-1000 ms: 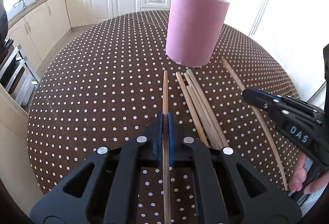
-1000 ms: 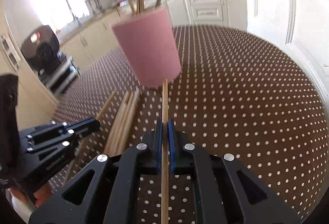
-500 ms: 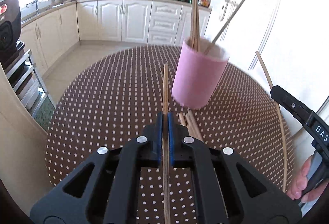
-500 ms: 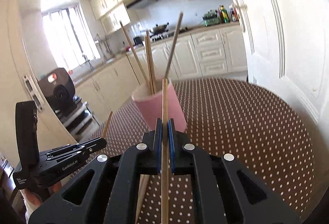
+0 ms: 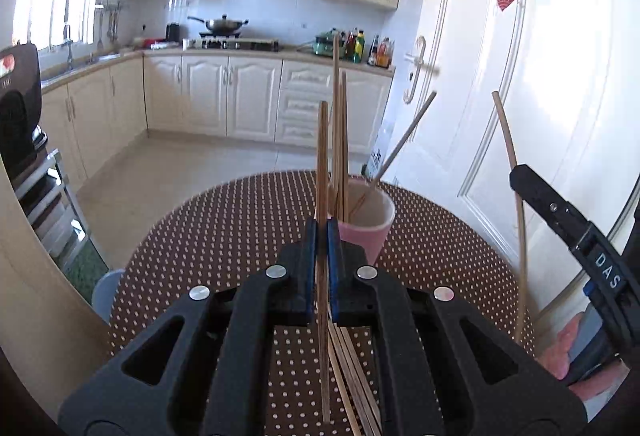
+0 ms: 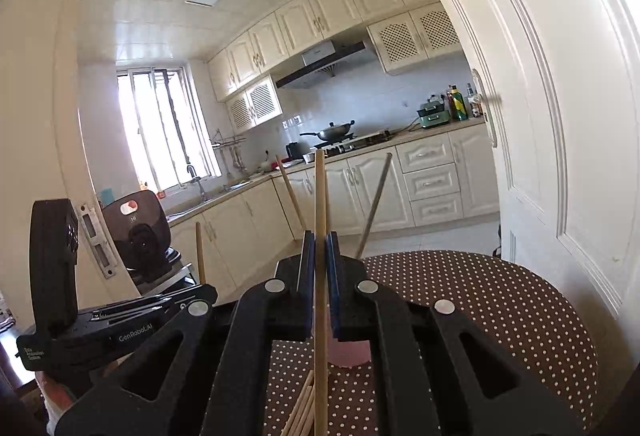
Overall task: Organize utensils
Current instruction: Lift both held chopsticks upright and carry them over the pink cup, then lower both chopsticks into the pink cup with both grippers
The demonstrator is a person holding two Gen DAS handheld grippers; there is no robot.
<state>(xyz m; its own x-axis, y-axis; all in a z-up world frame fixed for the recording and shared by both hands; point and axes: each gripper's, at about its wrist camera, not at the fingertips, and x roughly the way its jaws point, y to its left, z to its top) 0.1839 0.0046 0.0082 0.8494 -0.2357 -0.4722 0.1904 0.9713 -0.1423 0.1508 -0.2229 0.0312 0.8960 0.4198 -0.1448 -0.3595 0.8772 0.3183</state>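
Now both grippers raised higher, each clamping one chopstick [image 5: 322, 163], pink cup [image 5: 370, 236] below

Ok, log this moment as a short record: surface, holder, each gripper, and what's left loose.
surface: round brown white-dotted table
holder: pink cup, upright, several wooden chopsticks standing in it
left gripper: shut on one wooden chopstick, lifted above the table
right gripper: shut on a second wooden chopstick, also raised
loose: bundle of wooden chopsticks lying on the table
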